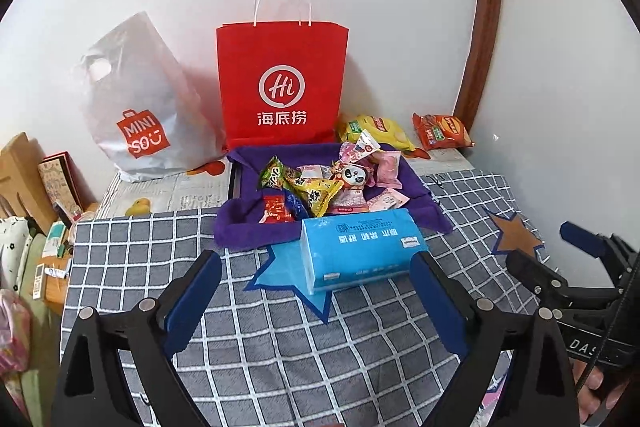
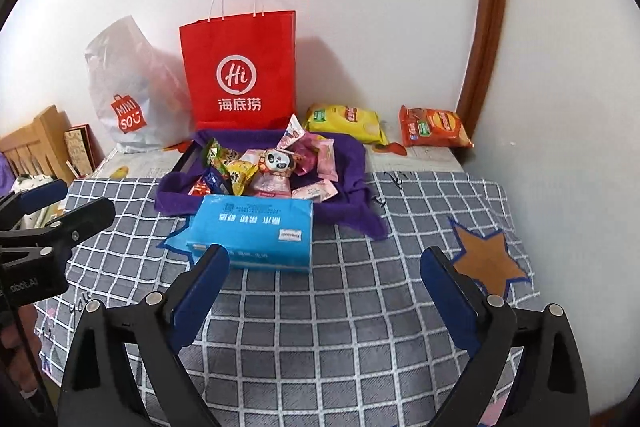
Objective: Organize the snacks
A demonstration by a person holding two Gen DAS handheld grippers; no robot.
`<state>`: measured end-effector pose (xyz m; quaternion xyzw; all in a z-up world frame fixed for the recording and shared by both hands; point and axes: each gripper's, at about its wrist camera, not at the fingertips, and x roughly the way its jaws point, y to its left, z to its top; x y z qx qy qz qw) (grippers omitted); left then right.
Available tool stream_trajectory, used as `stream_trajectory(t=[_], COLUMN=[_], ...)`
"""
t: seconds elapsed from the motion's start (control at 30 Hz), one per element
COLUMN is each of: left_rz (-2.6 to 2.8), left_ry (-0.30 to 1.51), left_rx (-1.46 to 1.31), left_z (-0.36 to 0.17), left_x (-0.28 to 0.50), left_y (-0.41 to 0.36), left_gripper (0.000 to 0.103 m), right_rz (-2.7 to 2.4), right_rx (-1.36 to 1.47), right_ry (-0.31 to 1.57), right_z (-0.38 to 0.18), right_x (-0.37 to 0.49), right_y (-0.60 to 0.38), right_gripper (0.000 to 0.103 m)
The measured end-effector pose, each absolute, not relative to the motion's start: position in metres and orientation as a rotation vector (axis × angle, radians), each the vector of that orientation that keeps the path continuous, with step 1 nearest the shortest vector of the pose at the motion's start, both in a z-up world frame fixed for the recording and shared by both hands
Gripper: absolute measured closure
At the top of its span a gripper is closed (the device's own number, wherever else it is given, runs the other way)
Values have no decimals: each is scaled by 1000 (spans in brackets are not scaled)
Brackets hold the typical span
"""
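Observation:
A pile of small snack packets (image 1: 332,187) (image 2: 272,167) lies in a tray lined with purple cloth (image 1: 240,227) (image 2: 352,163) at the middle of the table. A yellow chip bag (image 1: 376,131) (image 2: 346,121) and an orange chip bag (image 1: 442,131) (image 2: 434,127) lie behind it by the wall. A red paper bag (image 1: 282,83) (image 2: 240,71) stands upright behind the tray. My left gripper (image 1: 316,291) is open and empty, just short of a blue tissue pack (image 1: 360,251) (image 2: 252,235). My right gripper (image 2: 324,283) is open and empty over the checked cloth.
A white Miniso plastic bag (image 1: 136,107) (image 2: 128,95) leans on the wall at the left. The grey checked tablecloth (image 1: 280,347) (image 2: 340,327) has star patches. A wooden frame (image 1: 480,19) runs up the right wall. Clutter sits past the table's left edge (image 1: 52,227).

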<state>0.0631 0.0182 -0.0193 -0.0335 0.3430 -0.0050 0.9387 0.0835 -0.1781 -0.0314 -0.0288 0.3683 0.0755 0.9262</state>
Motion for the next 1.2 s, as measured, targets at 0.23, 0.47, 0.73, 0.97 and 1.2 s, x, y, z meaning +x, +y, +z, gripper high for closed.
stream_trajectory(t=[0.23, 0.47, 0.73, 0.97, 1.2], left_rz=[-2, 2, 1, -2, -8], left_ry=[681, 671, 672, 674, 674], left_rx=[-83, -82, -89, -83, -77], left_z=[-19, -18, -19, -19, -19], left_x=[44, 35, 31, 30, 30], left_y=[20, 20, 21, 18, 15], left_gripper=[7, 7, 7, 7, 7], right_rz=[156, 163, 153, 150, 150], right_rx=[-59, -39, -25, -18, -20], right_ry=[709, 683, 686, 688, 687], right_z=[-25, -16, -18, -19, -20], right_x=[62, 51, 47, 48, 49], right_y=[-176, -175, -179, -179, -179], right_gripper=[7, 7, 7, 7, 7])
